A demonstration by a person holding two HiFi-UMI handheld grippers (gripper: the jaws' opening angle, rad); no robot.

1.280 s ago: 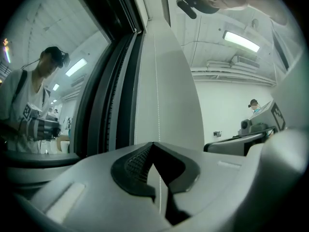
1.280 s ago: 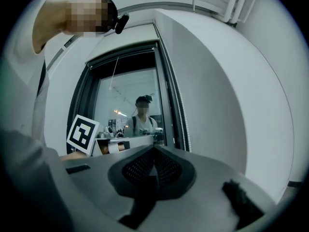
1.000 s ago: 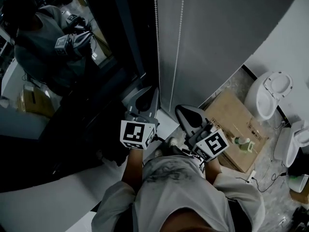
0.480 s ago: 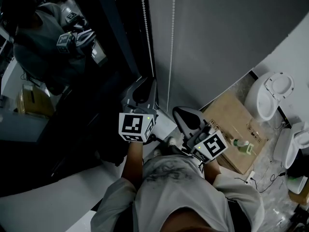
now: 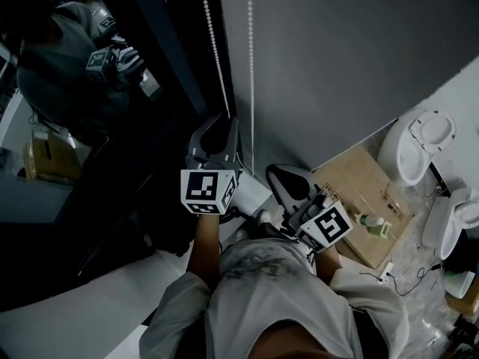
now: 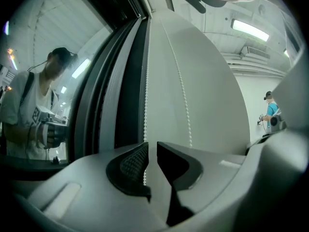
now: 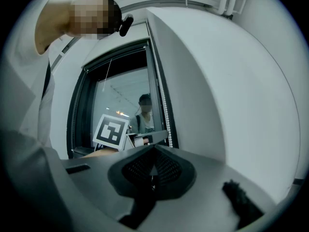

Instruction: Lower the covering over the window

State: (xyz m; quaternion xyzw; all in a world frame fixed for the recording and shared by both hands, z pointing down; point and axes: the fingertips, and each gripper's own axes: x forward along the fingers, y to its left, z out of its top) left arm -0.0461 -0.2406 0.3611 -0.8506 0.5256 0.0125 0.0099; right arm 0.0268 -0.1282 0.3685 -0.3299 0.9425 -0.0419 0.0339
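A grey roller blind [image 5: 359, 58] hangs over the right part of a dark window [image 5: 90, 140]. Its white bead chain [image 5: 213, 58] drops in two strands along the blind's left edge. My left gripper [image 5: 224, 122] points at the chain; its jaws have just been opening. In the left gripper view the left strand [image 6: 145, 124] runs down into the narrow gap of my left gripper [image 6: 152, 146], and the pads do not press on it. The second strand [image 6: 181, 95] hangs free to the right. My right gripper [image 5: 278, 172] stays lower right, shut [image 7: 153, 151] with nothing in it.
A white sill [image 5: 251, 193] runs under the window. A cardboard box [image 5: 363, 200] with a green bottle [image 5: 374, 223] lies on the floor at the right, beside white ceramic fixtures [image 5: 415, 144]. The glass mirrors a person [image 5: 82, 58] and a gripper.
The left gripper has slid left along the window and its jaws have parted from the chain. The blind and chains sit further left in the head view. The right gripper has stayed put.
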